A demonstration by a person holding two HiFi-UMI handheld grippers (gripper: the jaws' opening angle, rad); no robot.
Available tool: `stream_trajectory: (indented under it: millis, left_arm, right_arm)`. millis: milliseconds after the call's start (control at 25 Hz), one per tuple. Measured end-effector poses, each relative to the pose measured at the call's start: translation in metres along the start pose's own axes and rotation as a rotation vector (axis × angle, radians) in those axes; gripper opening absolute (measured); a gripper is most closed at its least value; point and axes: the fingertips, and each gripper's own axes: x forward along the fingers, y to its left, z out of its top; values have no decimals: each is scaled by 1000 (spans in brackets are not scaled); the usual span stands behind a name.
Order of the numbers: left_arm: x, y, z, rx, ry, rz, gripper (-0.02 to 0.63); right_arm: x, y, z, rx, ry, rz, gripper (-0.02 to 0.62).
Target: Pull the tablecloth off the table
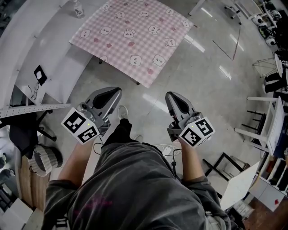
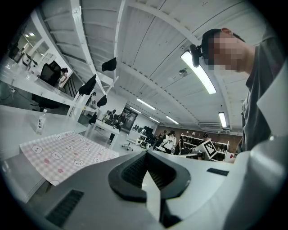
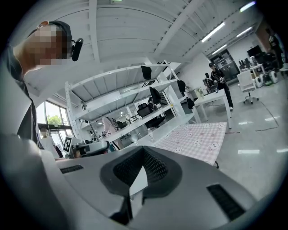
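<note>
A pink checked tablecloth point(image 1: 135, 33) printed with small bears covers a table at the top of the head view; its near corner hangs over the edge. Both grippers are held close to my body, well short of the table. The left gripper point(image 1: 110, 93) points toward the cloth with jaws shut and nothing in them. My right gripper point(image 1: 173, 96) is also shut and empty. The left gripper view shows the cloth point(image 2: 63, 152) far off to the left beyond the shut jaws point(image 2: 145, 156). Seen from the right gripper, the cloth point(image 3: 198, 137) lies ahead on the right, past the shut jaws point(image 3: 143, 155).
A long white counter point(image 1: 40, 40) runs along the left beside the table, with a clear bottle point(image 1: 78, 9) on it. A stool point(image 1: 45, 157) stands at my left. White tables and shelving point(image 1: 270, 130) fill the right side. Glossy floor point(image 1: 198, 67) separates me from the table.
</note>
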Motion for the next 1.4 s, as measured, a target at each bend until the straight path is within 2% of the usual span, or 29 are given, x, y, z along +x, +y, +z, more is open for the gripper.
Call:
stream_trajectory:
  millis: [600, 920, 1120, 1400]
  left_arm:
    - [18, 89, 33, -21, 21, -30, 0]
    - [26, 106, 44, -16, 27, -43, 0]
    - [22, 130, 40, -32, 35, -38, 0]
    - [38, 136, 26, -49, 53, -17, 0]
  right_arm:
    - [86, -16, 23, 13, 22, -49, 0]
    - [105, -16, 38, 2, 14, -59, 0]
    - [127, -15, 31, 7, 22, -67, 1]
    - [129, -35, 25, 21, 38, -75, 0]
